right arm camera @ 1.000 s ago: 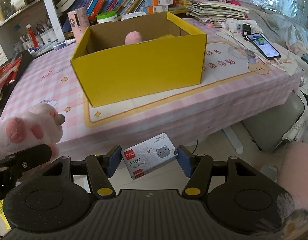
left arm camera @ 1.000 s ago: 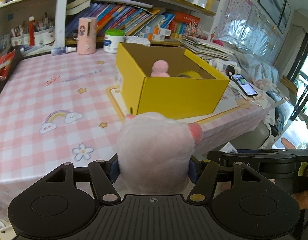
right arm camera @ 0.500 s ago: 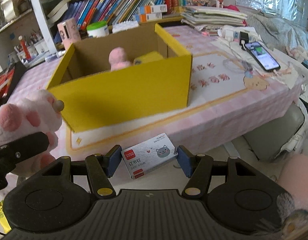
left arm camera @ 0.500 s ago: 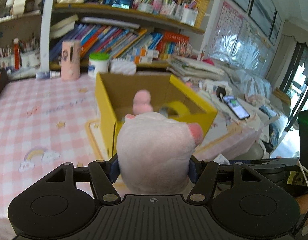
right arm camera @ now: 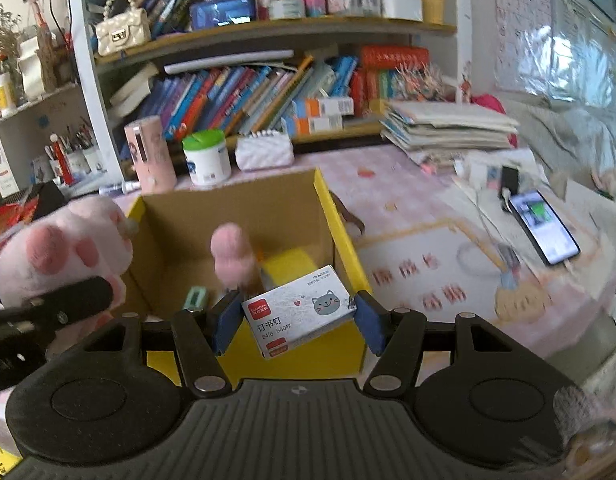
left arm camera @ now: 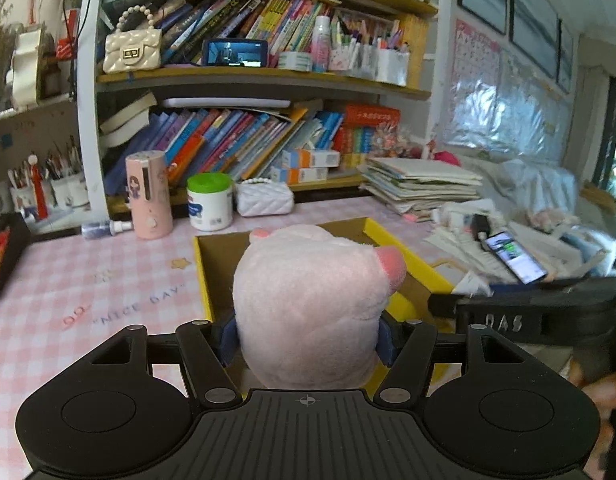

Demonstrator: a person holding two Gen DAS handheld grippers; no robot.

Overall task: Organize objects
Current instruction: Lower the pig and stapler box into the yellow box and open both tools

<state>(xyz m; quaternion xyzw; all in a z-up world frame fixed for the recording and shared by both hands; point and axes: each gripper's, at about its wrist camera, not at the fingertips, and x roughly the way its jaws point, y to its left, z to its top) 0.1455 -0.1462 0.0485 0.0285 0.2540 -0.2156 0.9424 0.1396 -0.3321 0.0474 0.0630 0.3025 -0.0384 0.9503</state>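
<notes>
The left gripper (left arm camera: 306,338) has its blue-padded fingers (left arm camera: 228,338) clamped on a pink plush paw toy (left arm camera: 308,304), a rounded, fuzzy lump with darker pink toe pads; its pile bulges out over both pads. In the right wrist view the same toy (right arm camera: 64,256) shows its padded underside, held at the left rim of the box.

The right gripper (right arm camera: 298,322) grips a small staple box (right arm camera: 298,310) between its fingers (right arm camera: 367,322): a flat, glossy cardboard carton, white with a red label and a grey cat face, tilted so its right end sits higher.

Ahead of and below both pairs of fingers stands the yellow cardboard box (right arm camera: 339,232), open-topped, with bright yellow outer faces, raw brown inner walls and thin, straight rims. The staple box hangs above the near right corner of it. Inside, beyond the fingers, sit a small pink plush piece (right arm camera: 232,256), a yellow object (right arm camera: 288,264) and a pale green item (right arm camera: 196,298) near the front wall; the bare floor of the box lies to their left.

The desk (left arm camera: 88,280) wears a pink-and-white checked cloth, smooth and flat, with open surface to the left of the left fingers. To the right of the right fingers lies a phone (right arm camera: 543,228), screen lit, near the desk's edge beside loose papers.
</notes>
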